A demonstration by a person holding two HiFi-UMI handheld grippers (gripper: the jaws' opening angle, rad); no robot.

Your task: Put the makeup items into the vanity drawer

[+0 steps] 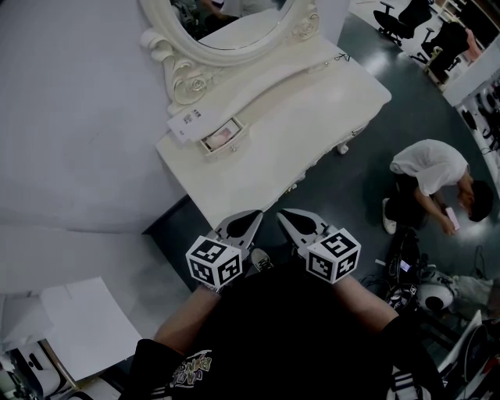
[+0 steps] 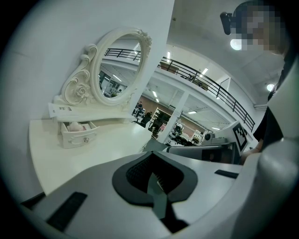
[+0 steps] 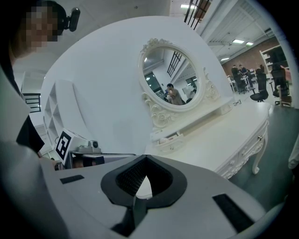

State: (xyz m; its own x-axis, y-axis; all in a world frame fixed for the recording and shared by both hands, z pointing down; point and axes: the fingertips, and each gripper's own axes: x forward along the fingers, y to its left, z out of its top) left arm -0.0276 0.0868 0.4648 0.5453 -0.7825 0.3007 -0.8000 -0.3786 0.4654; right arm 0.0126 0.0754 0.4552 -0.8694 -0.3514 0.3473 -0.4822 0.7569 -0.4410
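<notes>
Left tool (image 1: 251,219) and right tool (image 1: 291,220) both pressed together, empty; open drawer (image 2: 78,138) holds pink items (image 2: 77,126).

a large open lab or workshop hall, staged and not a home. ahead of the fingers (image 1: 244,224) a white vanity table (image 1: 312,117) stands against a bare white partition (image 1: 78,117). right of them, on the dark floor (image 1: 359,180), are cables and gear (image 1: 426,293), a crouching person (image 1: 430,176) and office chairs (image 1: 402,17). overhead run a railed mezzanine (image 2: 205,79) and ceiling lights (image 2: 236,44).
</notes>
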